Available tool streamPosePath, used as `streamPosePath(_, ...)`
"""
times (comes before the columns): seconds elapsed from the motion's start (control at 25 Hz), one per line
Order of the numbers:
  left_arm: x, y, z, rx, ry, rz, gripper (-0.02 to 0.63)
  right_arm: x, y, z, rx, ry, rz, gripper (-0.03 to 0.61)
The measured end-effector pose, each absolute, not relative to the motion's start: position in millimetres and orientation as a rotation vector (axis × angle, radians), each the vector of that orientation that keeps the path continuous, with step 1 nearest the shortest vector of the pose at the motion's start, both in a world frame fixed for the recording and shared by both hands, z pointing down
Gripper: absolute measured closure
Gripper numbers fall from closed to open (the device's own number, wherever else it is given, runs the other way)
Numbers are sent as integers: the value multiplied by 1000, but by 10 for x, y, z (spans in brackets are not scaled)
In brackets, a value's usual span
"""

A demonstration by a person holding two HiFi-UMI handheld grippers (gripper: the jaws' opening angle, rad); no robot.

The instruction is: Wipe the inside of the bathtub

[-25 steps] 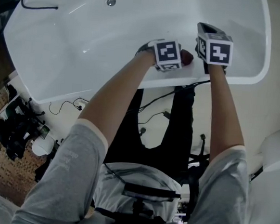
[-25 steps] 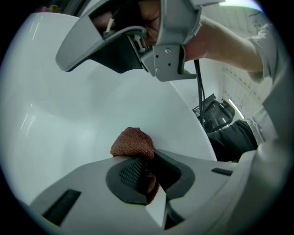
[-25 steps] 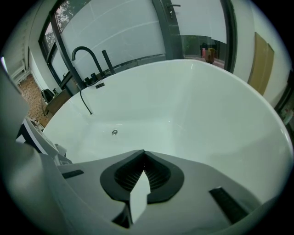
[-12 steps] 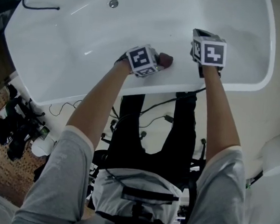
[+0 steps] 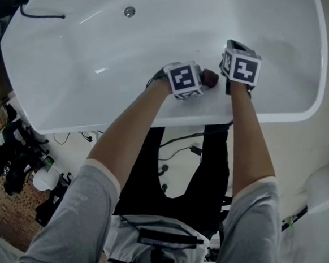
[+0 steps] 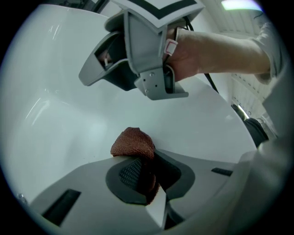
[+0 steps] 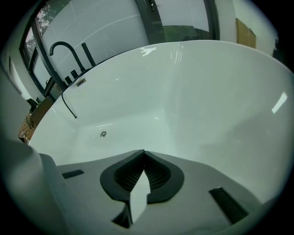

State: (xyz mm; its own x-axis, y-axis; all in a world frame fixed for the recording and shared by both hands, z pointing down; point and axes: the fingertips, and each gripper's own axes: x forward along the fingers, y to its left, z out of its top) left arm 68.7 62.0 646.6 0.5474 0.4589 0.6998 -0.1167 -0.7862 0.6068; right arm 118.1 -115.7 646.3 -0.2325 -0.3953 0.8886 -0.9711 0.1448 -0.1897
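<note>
A: The jaws of our left gripper [image 6: 144, 173] pinched the brown cloth [image 6: 133, 142]; our right gripper [image 7: 144, 173] had its jaws pressed together, empty.

B: We judged the cloth soft and light, best gripped bunched, close against the slick bathtub [image 7: 206, 101] wall beyond.

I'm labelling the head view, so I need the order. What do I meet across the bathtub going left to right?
Black hose → drain → left gripper → cloth → right gripper.

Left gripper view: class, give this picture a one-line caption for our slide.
Left gripper, jaws shut on a reddish-brown cloth, at the white bathtub inner wall.
</note>
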Motion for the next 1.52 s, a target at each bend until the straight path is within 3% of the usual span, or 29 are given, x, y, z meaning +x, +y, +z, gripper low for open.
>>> streamPosePath(0.24, 878, 568, 6451, 2228, 328, 1166, 580, 1211, -1214, 6669, 1317, -1721, 1005, 572)
streamPosePath(0.64, -4, 655, 6839, 2097, 246, 1300, 580, 1140, -1153, 6833, 1277, -1753, 991, 572)
streamPosePath(1.16, 992, 425, 6985, 2219, 324, 1218, 580, 1192, -1371, 6993, 1352, -1727, 1024, 572)
streamPosePath(1.52, 170, 473, 7418, 2079, 273, 1359, 578, 1126, -1276, 7277, 1233, -1724, 1055, 572)
